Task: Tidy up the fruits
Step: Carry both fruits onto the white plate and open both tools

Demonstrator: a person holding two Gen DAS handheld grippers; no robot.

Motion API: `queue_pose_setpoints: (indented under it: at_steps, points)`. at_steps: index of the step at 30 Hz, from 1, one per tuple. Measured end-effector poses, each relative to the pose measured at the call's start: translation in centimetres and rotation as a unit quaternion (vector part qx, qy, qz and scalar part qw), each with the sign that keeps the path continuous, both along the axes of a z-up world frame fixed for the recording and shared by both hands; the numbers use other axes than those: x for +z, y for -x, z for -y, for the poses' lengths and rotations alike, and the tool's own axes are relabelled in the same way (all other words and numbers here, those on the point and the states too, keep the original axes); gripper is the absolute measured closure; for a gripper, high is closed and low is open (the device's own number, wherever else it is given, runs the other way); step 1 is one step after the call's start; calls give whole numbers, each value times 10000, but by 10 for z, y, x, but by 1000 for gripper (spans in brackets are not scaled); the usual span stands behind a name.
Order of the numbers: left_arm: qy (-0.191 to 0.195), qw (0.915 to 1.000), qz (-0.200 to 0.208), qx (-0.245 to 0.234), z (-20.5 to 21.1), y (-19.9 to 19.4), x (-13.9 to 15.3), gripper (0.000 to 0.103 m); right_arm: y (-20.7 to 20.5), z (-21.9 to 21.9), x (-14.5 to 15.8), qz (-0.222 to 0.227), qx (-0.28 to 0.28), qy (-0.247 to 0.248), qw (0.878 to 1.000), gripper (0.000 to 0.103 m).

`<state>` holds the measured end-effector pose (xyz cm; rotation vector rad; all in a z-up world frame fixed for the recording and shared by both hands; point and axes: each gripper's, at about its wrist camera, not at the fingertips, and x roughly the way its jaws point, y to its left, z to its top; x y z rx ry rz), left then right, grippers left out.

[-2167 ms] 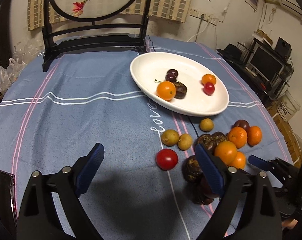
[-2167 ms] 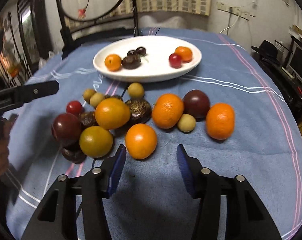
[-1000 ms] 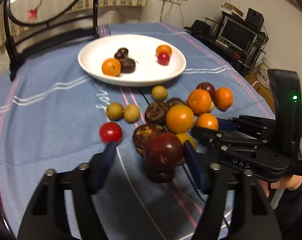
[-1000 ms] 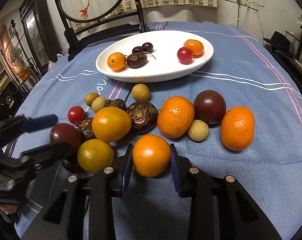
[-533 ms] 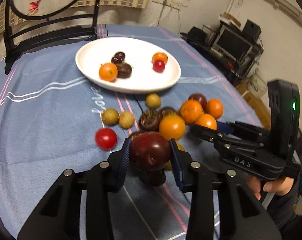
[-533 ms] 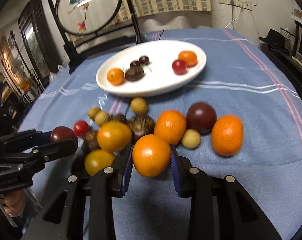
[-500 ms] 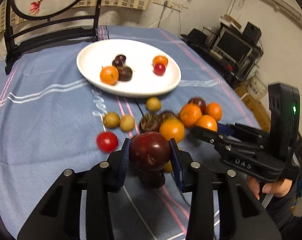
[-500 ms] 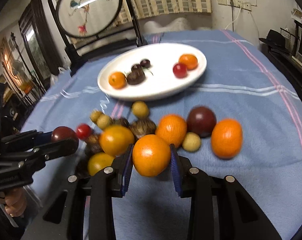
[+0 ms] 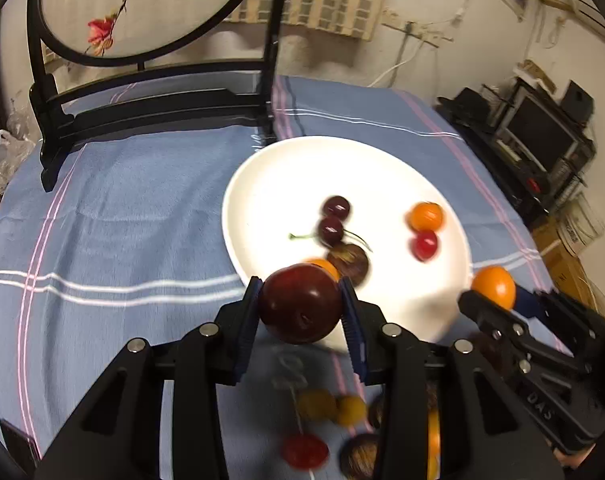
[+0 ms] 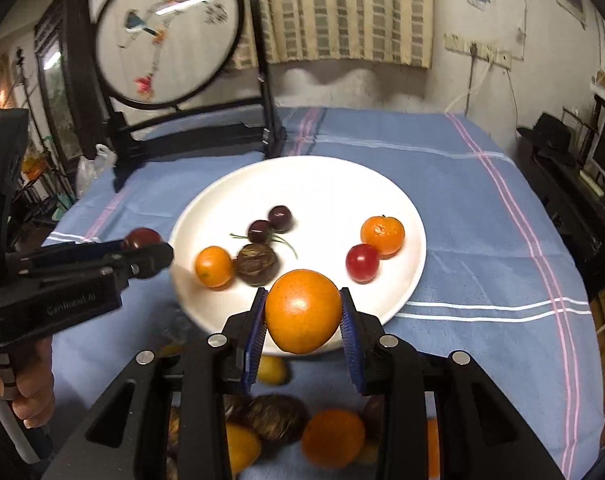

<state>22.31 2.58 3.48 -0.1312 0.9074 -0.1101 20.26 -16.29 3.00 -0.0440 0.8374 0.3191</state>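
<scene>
Your left gripper (image 9: pixel 300 312) clamps the dark red plum (image 9: pixel 300 304); your right gripper (image 10: pixel 302 316) clamps the orange (image 10: pixel 302 312). Both hang at the white plate (image 10: pixel 302 176) near rim; set them onto bare spots, clear of the cherries (image 10: pixel 270 224).

loose fruits (image 9: pixel 334 406) blurred, partly hidden behind fingers (image 9: pixel 352 328)

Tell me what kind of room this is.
Likely a lived-in home room: a table under a blue striped tablecloth, a round embroidered screen on a dark stand, and a monitor on a cluttered desk.
</scene>
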Motion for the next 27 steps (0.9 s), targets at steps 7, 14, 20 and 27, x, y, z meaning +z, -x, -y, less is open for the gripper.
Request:
queue_pose_setpoints:
  at_steps: [7, 14, 20, 27]
  points:
    - [-143, 9998, -103, 124, 3, -38, -15, 65, -14, -2, -20, -223, 68, 26, 9997, 67]
    - [85, 9996, 172, 225, 1, -23, -6, 38, -15, 16, -22, -45, -266, -94, 9996, 45]
    - [72, 9986, 443, 288, -8, 23, 5, 20, -4, 30, -19, -87, -399, -271, 9988, 44]
    - [-523, 9963, 616, 299, -11, 67, -4, 14, 23, 39, -26, -99, -445, -256, 9986, 41]
